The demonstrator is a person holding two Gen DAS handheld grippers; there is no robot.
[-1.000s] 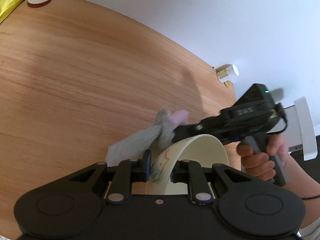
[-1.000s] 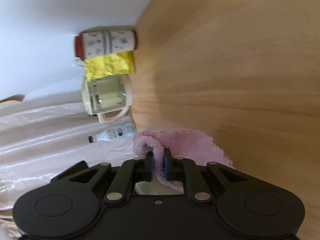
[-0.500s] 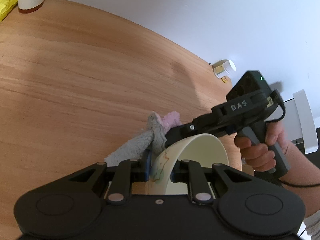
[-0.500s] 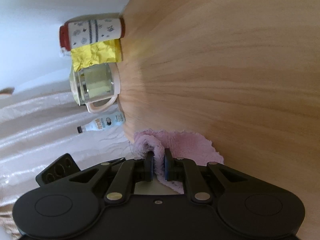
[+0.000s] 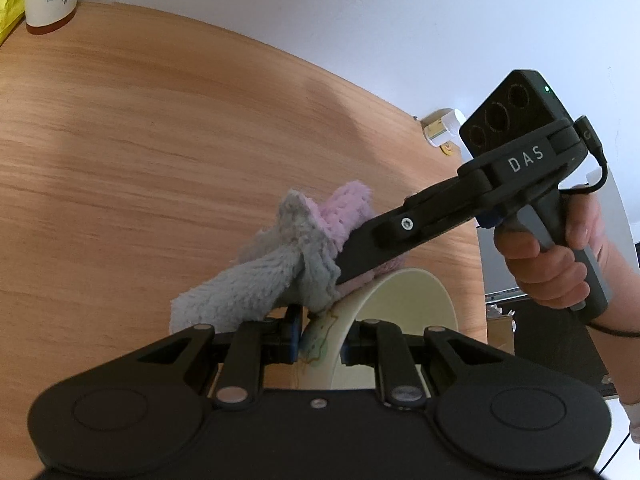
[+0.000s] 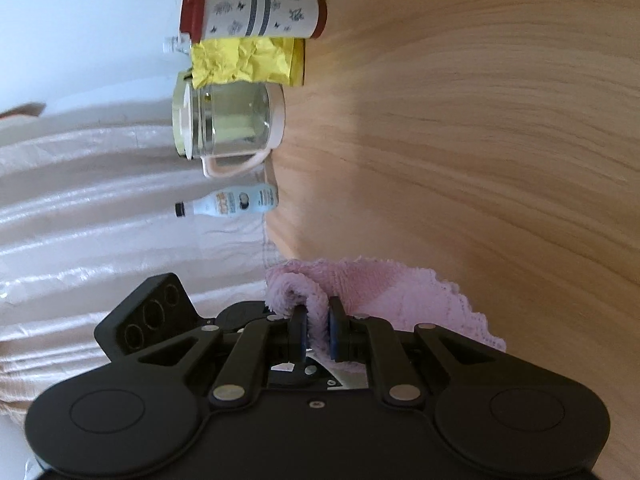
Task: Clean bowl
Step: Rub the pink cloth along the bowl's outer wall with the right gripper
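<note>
Cloth (image 5: 280, 264) hides the bowl (image 5: 404, 308) rim — right gripper (image 6: 317, 332) tips buried.

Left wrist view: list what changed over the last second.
The right hand-held gripper tilted its rear upward, dragging the cloth along the bowl rim. Both grips stayed: left hand-held gripper on the bowl, right on the cloth.
</note>
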